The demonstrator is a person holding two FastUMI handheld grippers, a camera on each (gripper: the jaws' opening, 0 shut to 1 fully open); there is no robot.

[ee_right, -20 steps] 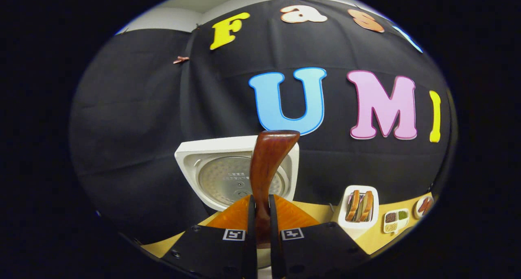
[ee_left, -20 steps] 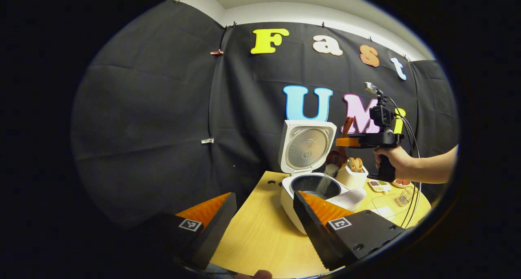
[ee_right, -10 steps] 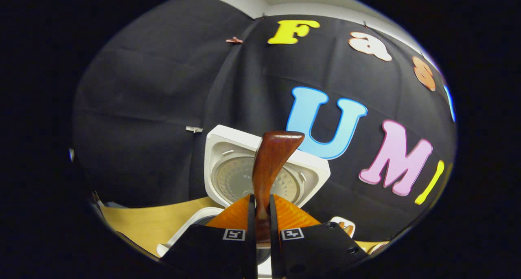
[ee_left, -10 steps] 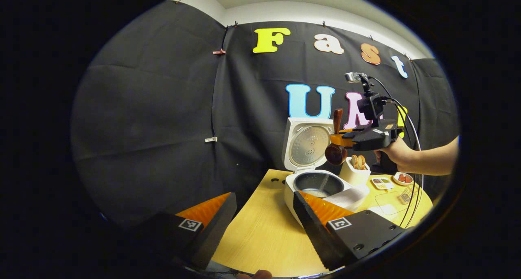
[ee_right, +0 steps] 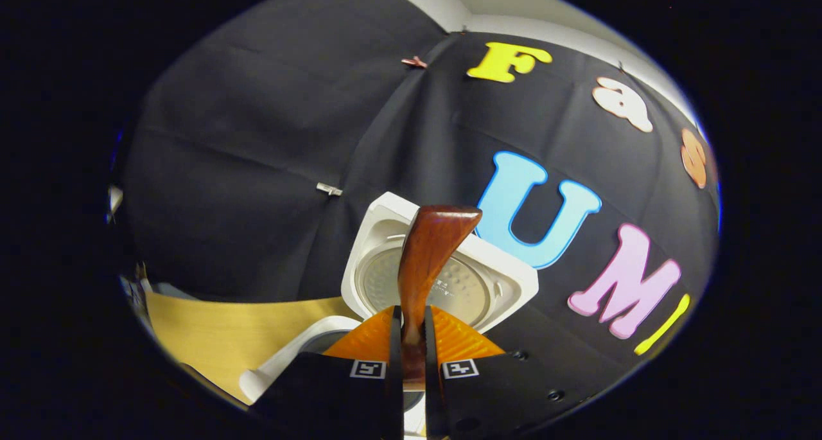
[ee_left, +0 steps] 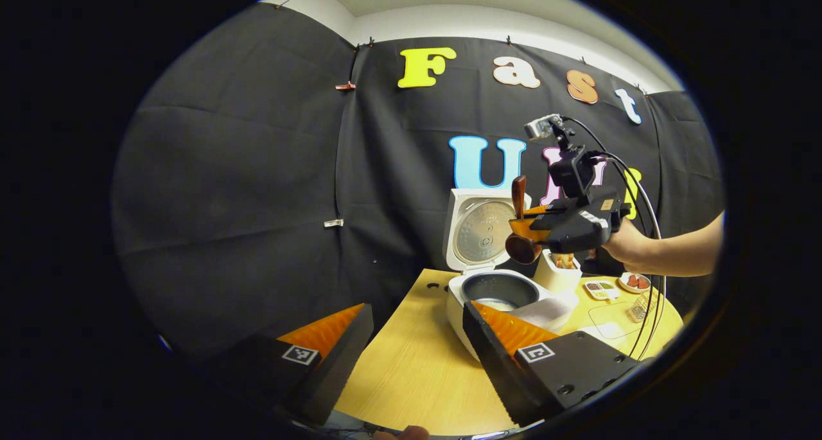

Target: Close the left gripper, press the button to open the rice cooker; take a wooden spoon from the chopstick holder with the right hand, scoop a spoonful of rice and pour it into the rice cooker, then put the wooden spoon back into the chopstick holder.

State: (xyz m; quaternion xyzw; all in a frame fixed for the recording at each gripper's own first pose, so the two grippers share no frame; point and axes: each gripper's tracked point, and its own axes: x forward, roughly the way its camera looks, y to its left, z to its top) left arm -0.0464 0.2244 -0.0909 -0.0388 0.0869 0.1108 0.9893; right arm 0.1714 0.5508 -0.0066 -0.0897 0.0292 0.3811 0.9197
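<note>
A black cloth wall (ee_left: 257, 170) closes the booth behind one pale wooden table (ee_left: 411, 376), with a strip of white wall and ceiling above the cloth. On the table stands one white rice cooker (ee_left: 488, 292), toward the far edge, its lid (ee_left: 480, 229) swung up and upright and the dark inner pot open to view. Just beside it on the right sits one white chopstick holder (ee_left: 557, 273) with a few wooden utensils standing in it. Farther right, near the table's right edge, I count two small dishes: a divided tray (ee_left: 602, 290) and a little round plate (ee_left: 636, 281). There are two grippers. The right gripper (ee_left: 530, 225), held in a hand (ee_left: 626, 244), hangs in the air above the cooker and holder, its fingers pinched on the single wooden spoon (ee_right: 424, 260); the spoon's bowl points down over the cooker's right side and its handle sticks up. The left gripper (ee_left: 414, 343) hovers low over the table's near edge, its two fingers spread wide apart with nothing between them.
</note>
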